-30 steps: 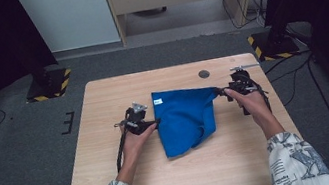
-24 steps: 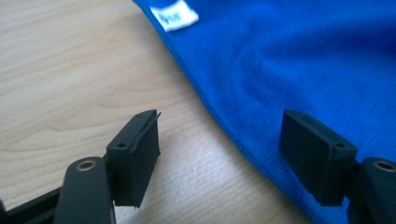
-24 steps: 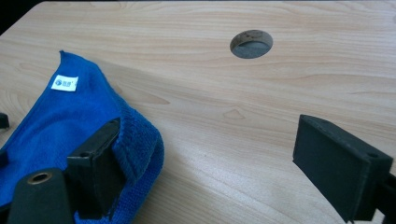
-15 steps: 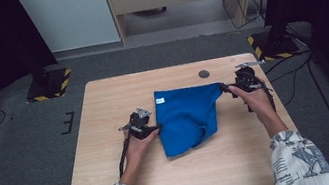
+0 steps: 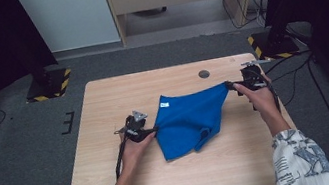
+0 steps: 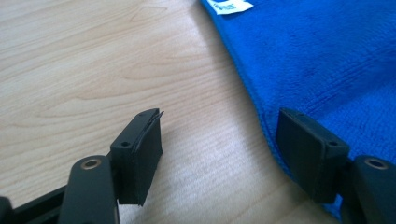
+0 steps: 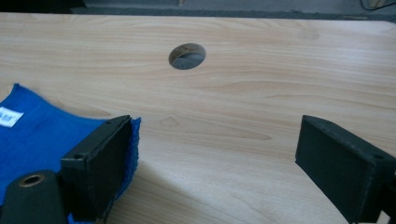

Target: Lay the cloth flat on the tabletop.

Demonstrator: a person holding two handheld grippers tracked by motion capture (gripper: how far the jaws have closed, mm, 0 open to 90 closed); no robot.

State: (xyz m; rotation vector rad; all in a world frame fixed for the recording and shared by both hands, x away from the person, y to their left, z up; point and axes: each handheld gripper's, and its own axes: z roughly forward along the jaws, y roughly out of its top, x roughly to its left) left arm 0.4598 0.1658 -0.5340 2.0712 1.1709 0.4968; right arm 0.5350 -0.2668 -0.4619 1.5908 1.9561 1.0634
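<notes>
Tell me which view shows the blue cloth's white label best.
The left gripper view: the white label sits large on the blue cloth, though cut off by the top edge. The high view shows it whole but tiny; the right gripper view catches it at the left edge.

Black fingers [image 7: 327, 163] spread wide over the wooden surface [image 7: 261, 112]; blue cloth [image 7: 42, 135] touches one, below a round hole [image 7: 187, 56].
</notes>
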